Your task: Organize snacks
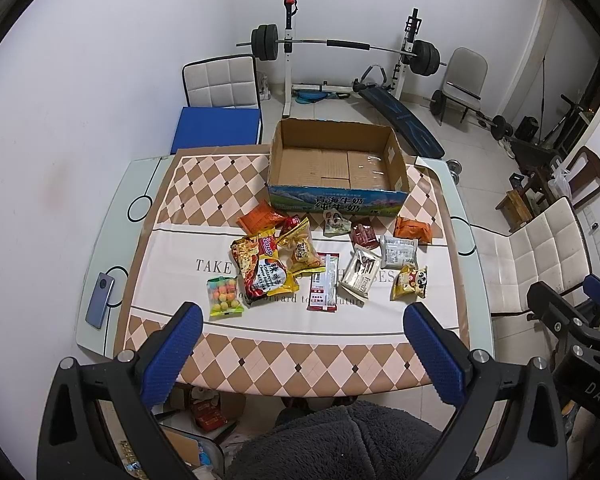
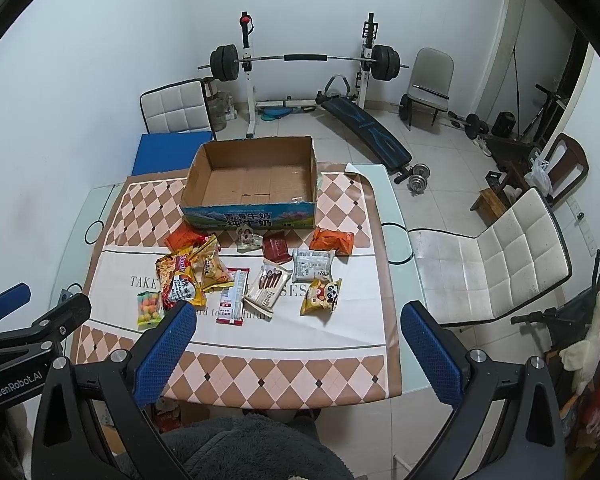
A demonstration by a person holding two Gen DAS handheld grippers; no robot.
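Observation:
An open, empty cardboard box [image 1: 336, 162] [image 2: 252, 180] stands at the far side of the table. Several snack packs lie in front of it: a noodle bag [image 1: 262, 270] [image 2: 178, 280], a candy-ball bag [image 1: 223, 296] [image 2: 149, 307], a red-white sachet [image 1: 324, 286] [image 2: 233, 298], a Franzzi wafer pack [image 1: 360, 272] [image 2: 267, 288], a panda pack [image 1: 409, 282] [image 2: 321, 297] and an orange pack [image 1: 413, 229] [image 2: 333, 240]. My left gripper [image 1: 302, 316] and right gripper [image 2: 298, 316] are both open and empty, held above the table's near edge.
A phone [image 1: 100, 300] lies at the table's left edge. The table carries a checked cloth [image 1: 300, 360]. White chairs stand to the right [image 2: 496, 256] and behind [image 1: 220, 80]. A barbell rack [image 1: 340, 44] and a bench fill the room behind.

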